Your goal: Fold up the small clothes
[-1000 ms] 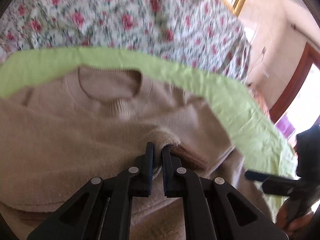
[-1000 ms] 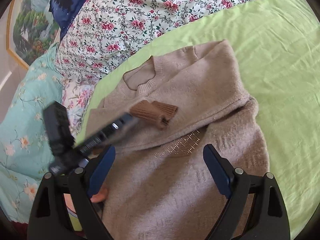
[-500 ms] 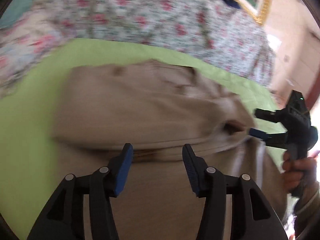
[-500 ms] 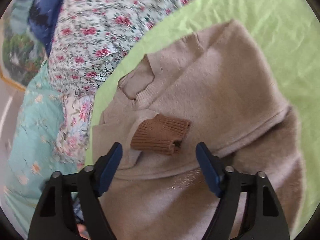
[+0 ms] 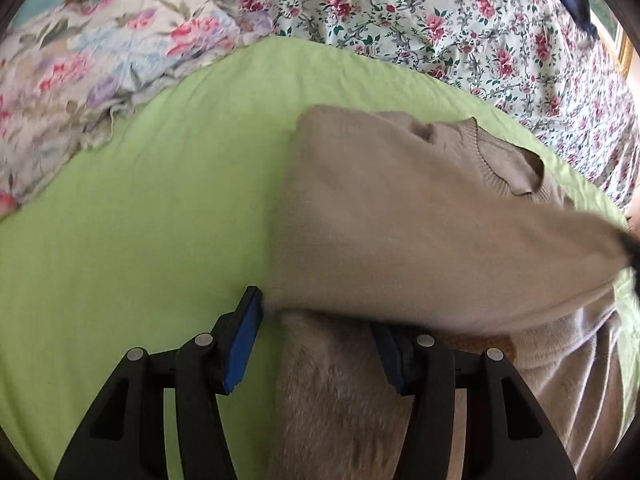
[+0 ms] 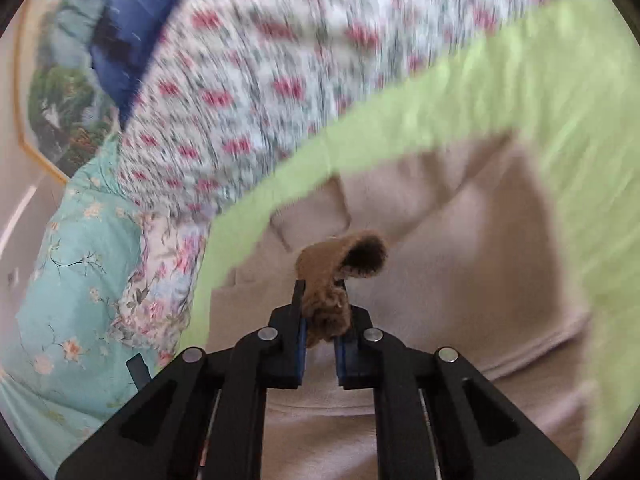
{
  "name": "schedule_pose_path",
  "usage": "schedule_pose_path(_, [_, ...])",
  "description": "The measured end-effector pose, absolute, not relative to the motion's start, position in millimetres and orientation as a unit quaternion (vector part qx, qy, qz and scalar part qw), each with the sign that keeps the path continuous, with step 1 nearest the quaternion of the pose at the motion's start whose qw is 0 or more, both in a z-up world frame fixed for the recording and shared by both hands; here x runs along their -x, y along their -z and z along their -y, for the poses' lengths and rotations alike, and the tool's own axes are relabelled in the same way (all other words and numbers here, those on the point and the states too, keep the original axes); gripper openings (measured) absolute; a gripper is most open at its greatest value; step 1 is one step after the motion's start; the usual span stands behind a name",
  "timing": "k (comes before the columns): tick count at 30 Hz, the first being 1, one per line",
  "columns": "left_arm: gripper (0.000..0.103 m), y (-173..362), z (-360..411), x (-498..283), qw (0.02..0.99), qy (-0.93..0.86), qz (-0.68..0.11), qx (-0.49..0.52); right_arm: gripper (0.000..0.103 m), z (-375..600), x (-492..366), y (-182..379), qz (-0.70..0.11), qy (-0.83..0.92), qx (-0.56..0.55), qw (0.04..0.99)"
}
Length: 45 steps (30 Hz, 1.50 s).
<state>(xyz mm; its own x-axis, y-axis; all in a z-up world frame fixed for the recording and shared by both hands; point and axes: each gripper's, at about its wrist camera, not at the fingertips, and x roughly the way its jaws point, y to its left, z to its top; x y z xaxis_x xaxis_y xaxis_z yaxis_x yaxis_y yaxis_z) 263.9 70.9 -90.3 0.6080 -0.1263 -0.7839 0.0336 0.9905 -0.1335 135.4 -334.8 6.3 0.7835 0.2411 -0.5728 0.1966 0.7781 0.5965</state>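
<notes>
- Plainly, the brown ribbed cuff [image 6: 340, 264] of the sweater's sleeve is pinched between the blue pads of the right gripper [image 6: 322, 344]; its jaws are closing, nearly together, and the cuff's open mouth curls up just past the fingertips.
- The left gripper [image 5: 316, 344] is held about half open, and nothing is clamped by it; the sweater's left edge lies between its fingers, and the right pad is partly covered by the cloth.
- The beige sweater [image 5: 400, 220] is laid flat on the green sheet [image 5: 140, 220], with one sleeve stretched across the body toward the right edge of the left wrist view.
- The long axis of the sweater is seen to run away from both cameras, with the neckline [image 5: 504, 164] at the far end, toward the bedding.
- Beyond the sheet, a quilt with small red flowers [image 5: 440, 12] is bunched up, and a paler floral cover [image 5: 80, 64] lies at the left.
- A turquoise flowered cover [image 6: 80, 280], a dark blue cushion [image 6: 132, 40] and a gold-framed landscape picture [image 6: 52, 120] are visible in the blurred right wrist view.
</notes>
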Motion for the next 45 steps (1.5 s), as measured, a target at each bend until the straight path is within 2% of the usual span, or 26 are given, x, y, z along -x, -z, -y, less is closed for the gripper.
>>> schedule_pose_path(3, [0.052,90,-71,-258,0.898,0.034,-0.435,0.051,0.012,348,-118,-7,-0.341,0.026,-0.295,0.892])
schedule_pose_path(7, [0.049,92,-74,-249,0.901,0.029,-0.428,0.072,0.012,356,-117,34,-0.407,0.054,-0.280,0.868])
schedule_pose_path(10, [0.049,93,-78,-242,0.903,0.023,-0.421,0.089,0.016,356,-119,58,-0.453,0.074,-0.260,0.849])
schedule_pose_path(13, [0.049,96,-85,-238,0.902,0.027,-0.418,0.108,0.032,356,-106,45,-0.438,0.103,-0.260,0.855])
schedule_pose_path(15, [0.049,96,-92,-235,0.903,0.027,-0.410,0.127,0.053,346,-94,19,-0.403,0.138,-0.225,0.876])
schedule_pose_path(17, [0.049,99,-99,-235,0.900,0.029,-0.406,0.153,0.064,329,-90,-5,-0.368,0.134,-0.196,0.899])
schedule_pose_path(20, [0.050,101,-103,-233,0.901,0.035,-0.397,0.173,0.069,296,-116,-20,-0.365,0.047,-0.183,0.912])
schedule_pose_path(23, [0.050,101,-101,-233,0.903,0.031,-0.395,0.166,0.070,257,-182,-12,-0.392,-0.095,-0.211,0.890])
schedule_pose_path(28, [0.050,102,-102,-231,0.904,0.040,-0.389,0.172,0.073,189,-295,18,-0.434,-0.223,-0.200,0.850])
schedule_pose_path(31, [0.050,104,-106,-230,0.904,0.050,-0.382,0.185,0.083,151,-349,37,-0.473,-0.220,-0.132,0.843])
schedule_pose_path(33, [0.051,105,-108,-229,0.904,0.055,-0.377,0.193,0.085,130,-381,63,-0.533,-0.223,-0.116,0.808])
schedule_pose_path(36, [0.051,105,-106,-227,0.908,0.057,-0.367,0.191,0.085,105,-409,99,-0.588,-0.298,-0.179,0.731])
schedule_pose_path(40, [0.051,105,-101,-228,0.912,0.058,-0.363,0.180,0.085,76,-416,101,-0.534,-0.369,-0.227,0.726])
schedule_pose_path(43, [0.051,106,-103,-228,0.911,0.066,-0.360,0.188,0.085,71,-423,100,-0.489,-0.354,-0.258,0.754])
schedule_pose_path(45, [0.052,107,-107,-228,0.909,0.073,-0.358,0.201,0.085,88,-421,95,-0.444,-0.367,-0.325,0.750])
